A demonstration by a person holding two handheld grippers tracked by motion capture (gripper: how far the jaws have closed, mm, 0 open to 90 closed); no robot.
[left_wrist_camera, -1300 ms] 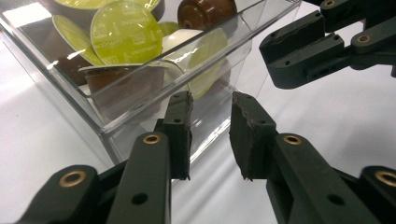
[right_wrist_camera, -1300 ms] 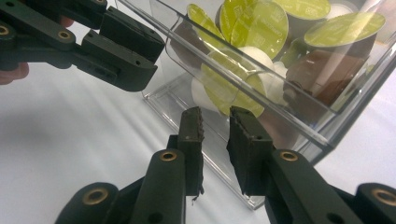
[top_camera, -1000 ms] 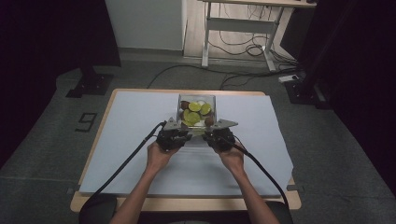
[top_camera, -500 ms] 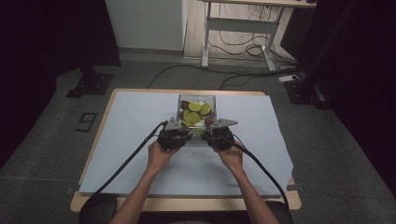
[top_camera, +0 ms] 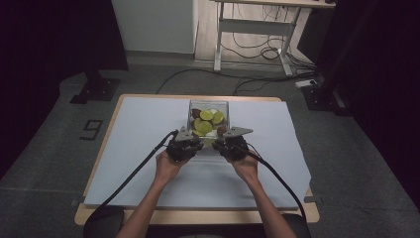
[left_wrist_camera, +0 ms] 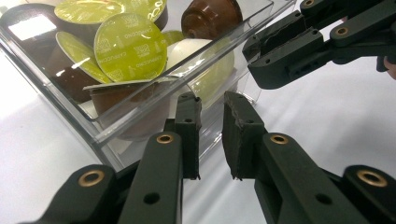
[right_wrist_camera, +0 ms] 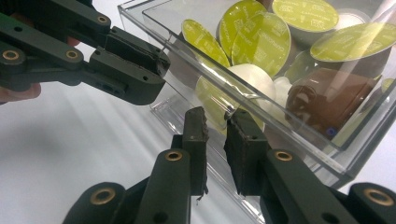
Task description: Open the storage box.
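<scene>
In the high view we see a dim room, its left and right edges falling to near black, while the pale sheet-covered rectangular table [top_camera: 148,139] is the brightest area, lit from above. In the gripper views the white surface blows out, glare streaks the clear plastic rectangular box [left_wrist_camera: 224,51], and a bright reflection sits on a far-left lid. The nearest black jaw arms look soft.
</scene>
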